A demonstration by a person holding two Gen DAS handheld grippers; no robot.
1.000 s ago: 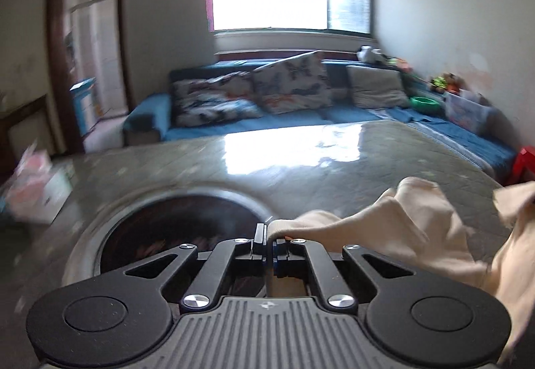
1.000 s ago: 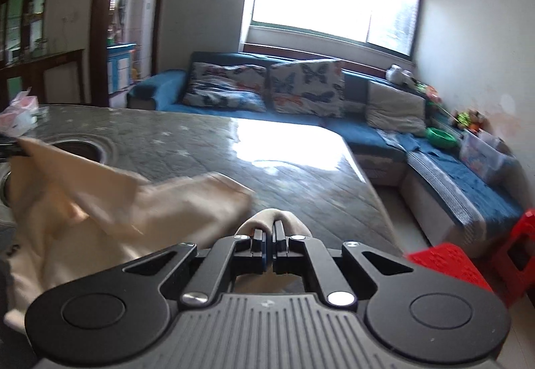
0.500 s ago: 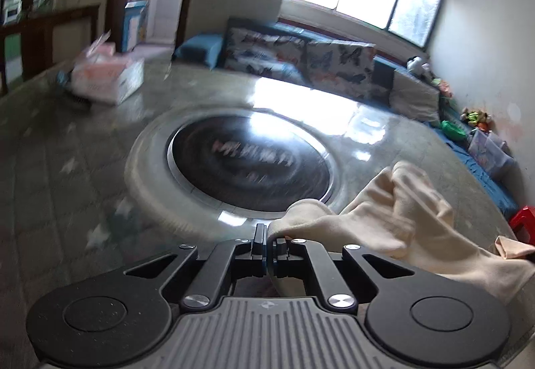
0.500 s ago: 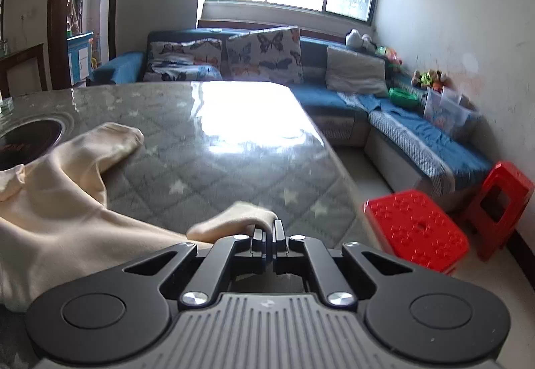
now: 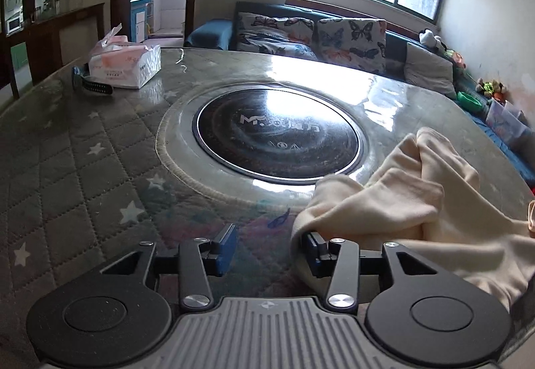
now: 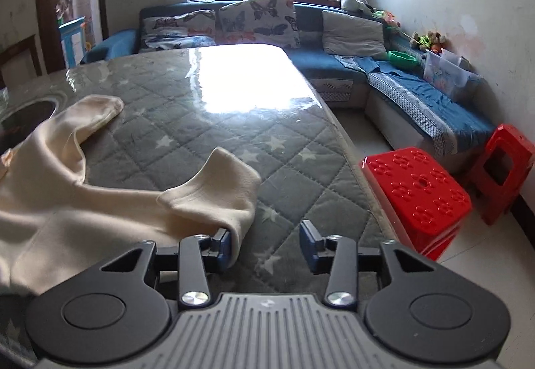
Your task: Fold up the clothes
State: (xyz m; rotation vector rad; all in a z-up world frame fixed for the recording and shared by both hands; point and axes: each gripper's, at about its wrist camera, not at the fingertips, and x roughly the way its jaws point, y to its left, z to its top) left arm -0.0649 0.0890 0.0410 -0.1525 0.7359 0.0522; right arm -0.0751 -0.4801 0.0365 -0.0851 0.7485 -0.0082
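The left gripper (image 5: 269,250) points down at the tabletop with its jaws opening; the gap between the blue pads is bare tabletop, and an edge of the cream-coloured soft fabric garment (image 5: 411,211) rests against the outer side of its right-hand finger, not pinched. The right gripper (image 6: 265,245) is likewise opening, nothing between its pads, with a rounded sleeve end of the same garment (image 6: 214,191) lying against its left-hand finger. The garment lies crumpled between the two grippers, near the tabletop's near edge, one sleeve reaching out toward the middle. The grey quilted table cover with white stars (image 6: 187,134) lies under a glossy clear sheet. A round black glass cooktop (image 5: 277,134) is set into the tabletop's centre, the garment just beside its rim. Toward the far left corner stand a white and pink tissue pack (image 5: 125,63) and a dark wristwatch (image 5: 93,86) touching it. Off the right edge stands a red plastic stool (image 6: 418,188).
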